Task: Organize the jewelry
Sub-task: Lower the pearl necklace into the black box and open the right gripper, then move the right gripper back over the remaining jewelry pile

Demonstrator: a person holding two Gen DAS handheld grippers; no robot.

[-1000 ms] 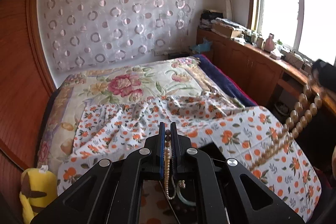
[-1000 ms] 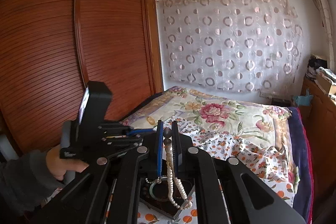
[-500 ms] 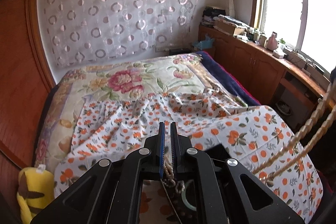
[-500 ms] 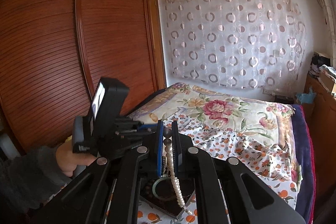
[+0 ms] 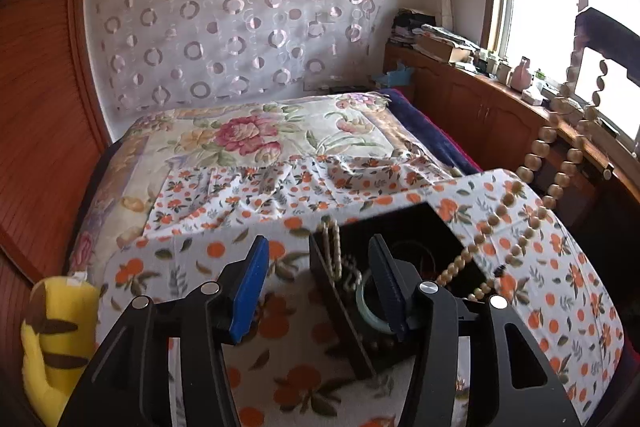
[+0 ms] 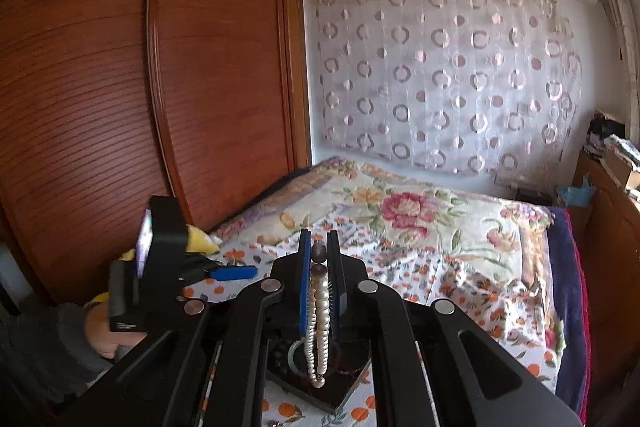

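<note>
1. You are lifting the pearl necklace [image 6: 318, 311] with your right hand-held gripper [image 6: 319, 263], which is clamping the strand just below a dark bead at the fingertips. The doubled strand is hanging straight down over the dark jewelry box [image 6: 320, 383].
2. From the left wrist view, the same necklace [image 5: 532, 195] is stretching from high on the right down into the box [image 5: 400, 267], so its lower end is lying inside, or nearly so, while the rest is hanging in the air.
3. Your left hand-held gripper [image 5: 318, 283] is released, its blue pads spread wide and gripping nothing. It is hovering over the near left part of the box, with the box's left wall between the fingers.
4. A second pale bead strand [image 5: 332, 247] is draping over that wall, and a greenish bangle [image 5: 370, 307] is lying inside the box.
5. The box is sitting on an orange-flowered cloth [image 5: 560, 287] spread over the bed.
6. I judge you are partway through stowing the necklace. The next move is calling for a slow descent of the right hand-held gripper so the strand is coiling inside the box walls, not spilling over the rim.
7. Opening the right fingers only once most of the strand is resting inside seems wise. Whether the left hand-held gripper should be steadying the box, I cannot tell.
</note>
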